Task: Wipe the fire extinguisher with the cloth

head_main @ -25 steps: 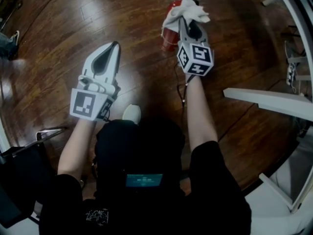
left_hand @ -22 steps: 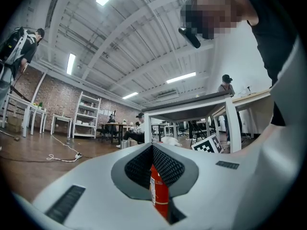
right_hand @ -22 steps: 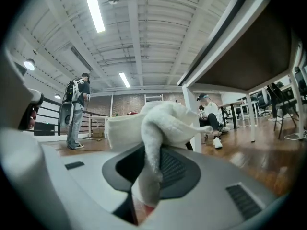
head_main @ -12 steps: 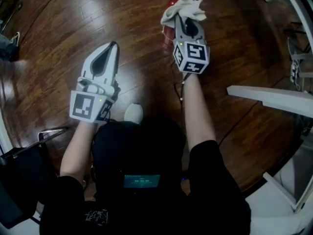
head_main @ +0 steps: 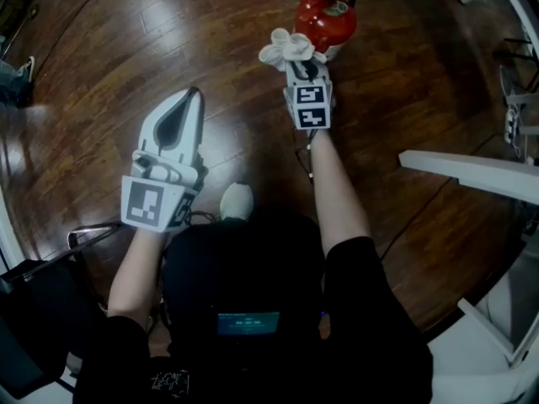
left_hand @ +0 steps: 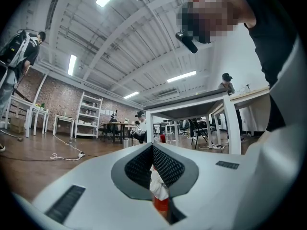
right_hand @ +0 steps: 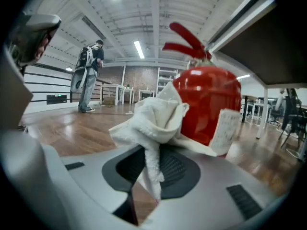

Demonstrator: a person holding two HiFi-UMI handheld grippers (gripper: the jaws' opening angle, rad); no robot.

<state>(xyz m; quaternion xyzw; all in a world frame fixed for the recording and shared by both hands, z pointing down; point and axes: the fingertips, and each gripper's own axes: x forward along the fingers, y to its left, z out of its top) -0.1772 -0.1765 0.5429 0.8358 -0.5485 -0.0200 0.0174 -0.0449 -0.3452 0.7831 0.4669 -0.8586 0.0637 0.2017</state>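
Note:
A red fire extinguisher (head_main: 324,19) stands upright on the wooden floor at the top of the head view, its top and lever uncovered. My right gripper (head_main: 300,67) is shut on a white cloth (head_main: 285,49), which sits bunched against the extinguisher's near left side. In the right gripper view the cloth (right_hand: 154,121) rises from the jaws in front of the red body (right_hand: 208,102), beside a paper tag (right_hand: 223,130). My left gripper (head_main: 190,108) hangs shut and empty over the floor, well left of the extinguisher.
A white table frame (head_main: 472,175) crosses the right side. A thin cable (head_main: 307,154) lies on the floor under my right arm. A dark chair (head_main: 50,284) is at lower left. A person (right_hand: 89,80) stands far off, with tables and shelves behind.
My right gripper has pulled the cloth off the extinguisher's top, down to its near left side, so the red top now shows. The left gripper has barely moved.

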